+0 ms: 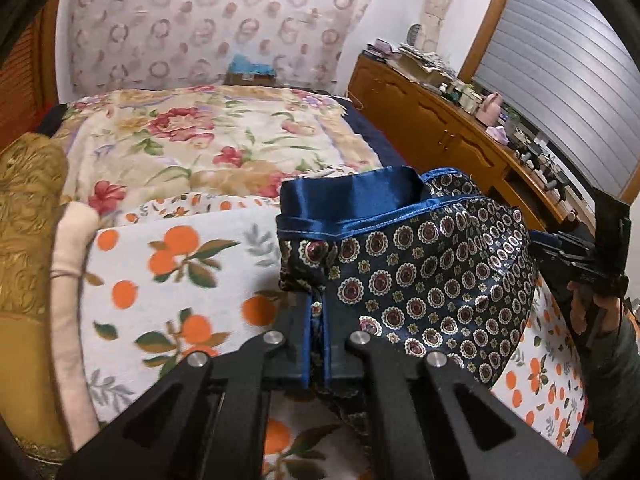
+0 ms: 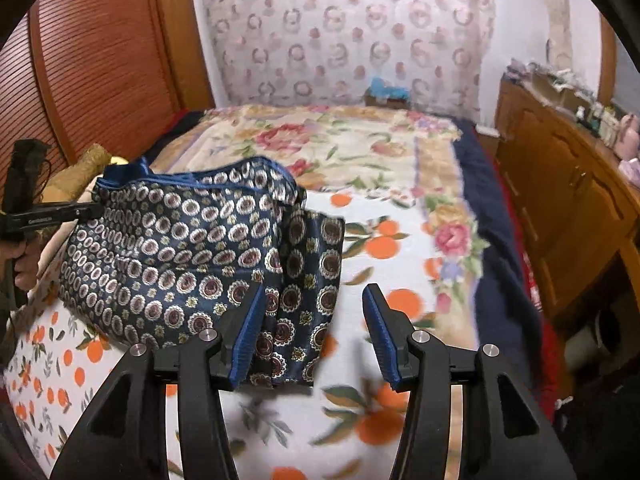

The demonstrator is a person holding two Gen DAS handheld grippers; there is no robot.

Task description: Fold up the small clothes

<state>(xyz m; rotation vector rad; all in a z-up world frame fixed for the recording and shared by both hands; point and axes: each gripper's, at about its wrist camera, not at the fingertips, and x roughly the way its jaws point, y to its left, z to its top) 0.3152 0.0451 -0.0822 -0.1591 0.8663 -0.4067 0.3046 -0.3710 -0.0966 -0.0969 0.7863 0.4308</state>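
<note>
A small navy garment point(image 1: 420, 264) with a medallion print and a shiny blue waistband hangs lifted over the orange-print cloth point(image 1: 168, 264). My left gripper point(image 1: 319, 340) is shut on its edge, the fabric pinched between the blue pads. In the right wrist view the same garment point(image 2: 180, 248) hangs at left, with a folded corner drooping past my right gripper's left finger point(image 2: 248, 332). My right gripper point(image 2: 316, 328) is open and holds nothing; the cloth lies against its left pad only. The other hand-held gripper point(image 1: 592, 256) shows at the right edge of the left wrist view.
The orange-print cloth point(image 2: 380, 248) covers the near bed, over a floral blanket point(image 2: 340, 148). A gold cushion point(image 1: 28, 216) and pink roll point(image 1: 72, 280) lie at left. A wooden dresser point(image 2: 568, 200) with clutter runs along the right. A slatted wooden door point(image 2: 96, 64) stands at left.
</note>
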